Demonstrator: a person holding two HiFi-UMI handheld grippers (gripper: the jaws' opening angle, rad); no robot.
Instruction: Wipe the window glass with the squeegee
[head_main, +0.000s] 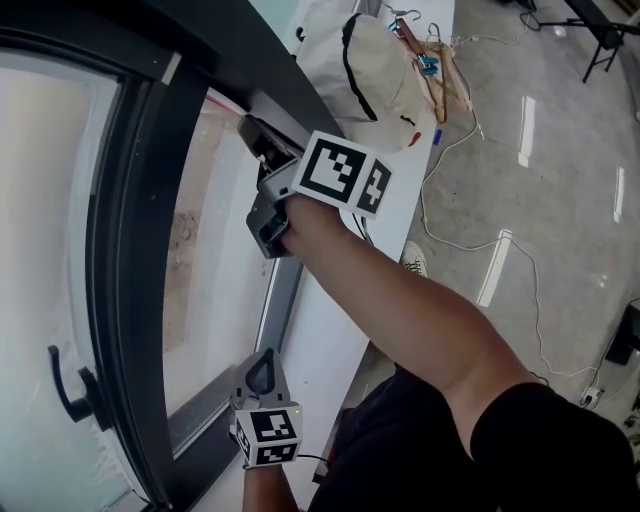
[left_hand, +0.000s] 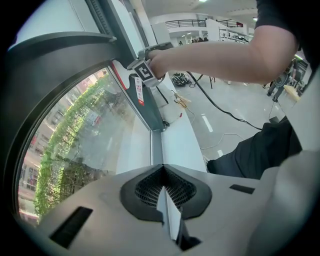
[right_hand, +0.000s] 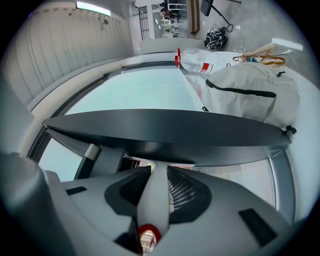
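Pinching squeegee (right_hand: 151, 200) handle in right tool (right_hand: 159, 170), blade mostly hidden; left tool (left_hand: 163, 172), at 6 o'clock, pressed together.

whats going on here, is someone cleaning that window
Yes, it looks like it. A person is working on the window glass with a squeegee. The right gripper is clamped on the squeegee's handle and holds its dark blade up near the top of the pane, by the dark frame. The left gripper is shut with nothing in it, low down by the white sill. Whether the blade is pressed on the glass can't be told.
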